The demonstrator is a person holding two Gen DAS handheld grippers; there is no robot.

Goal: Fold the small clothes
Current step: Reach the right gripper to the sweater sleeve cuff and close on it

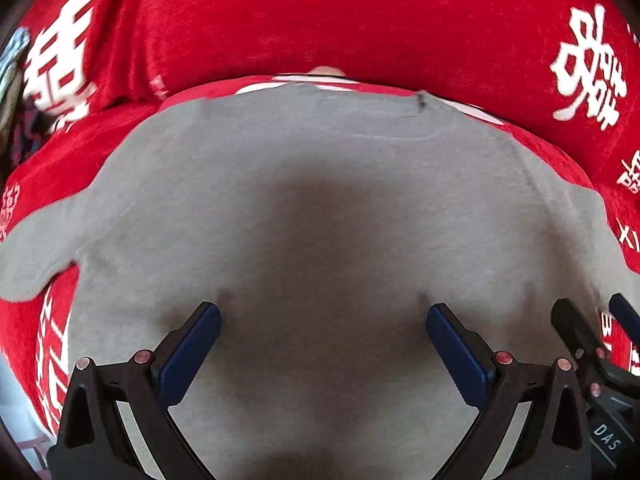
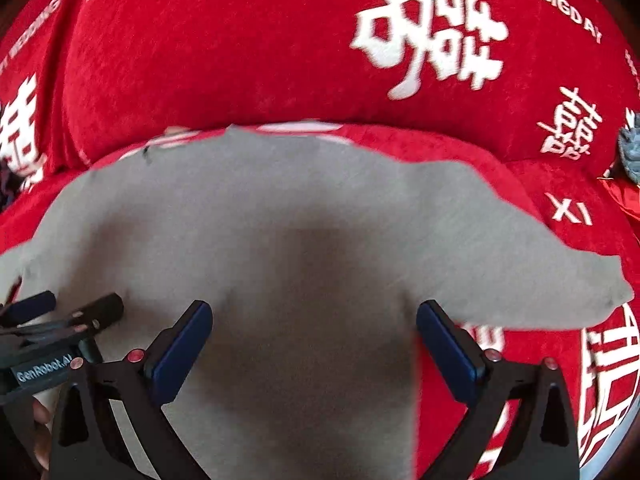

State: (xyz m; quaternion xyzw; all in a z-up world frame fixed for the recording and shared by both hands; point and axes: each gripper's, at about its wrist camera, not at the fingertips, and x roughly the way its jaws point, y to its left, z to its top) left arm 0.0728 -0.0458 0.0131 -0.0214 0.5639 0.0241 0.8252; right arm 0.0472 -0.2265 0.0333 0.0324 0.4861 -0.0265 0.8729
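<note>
Right now a small grey shirt [image 1: 320, 184] lies spread flat on a red cover [image 1: 320, 12] printed with white characters, which drapes over a seat and the padded back behind it. Both sleeves are stretched out sideways, one to each edge of the garment, and the neck end points away from the cameras, toward the backrest.

From the left wrist view, the left tool [image 1: 323, 320] hangs just above the body of the shirt with its two blue-padded fingers [image 1: 192, 348] spread wide apart and nothing between them; a dark shadow falls on the cloth under it. The other tool shows at the lower right edge of that view, close beside it.

From the right wrist view, the right tool [image 2: 314, 318] is likewise wide open and empty over the grey shirt [image 2: 280, 208], near the point where the sleeve on that side meets the body. One of its fingers is over grey cloth, the other over the red cover [image 2: 240, 40] just beside the shirt's side edge. The left tool [image 2: 64, 312] appears at the lower left of this view, over the shirt, with a bit of a hand below it.

Whether either tool's fingertips touch the fabric cannot be told
</note>
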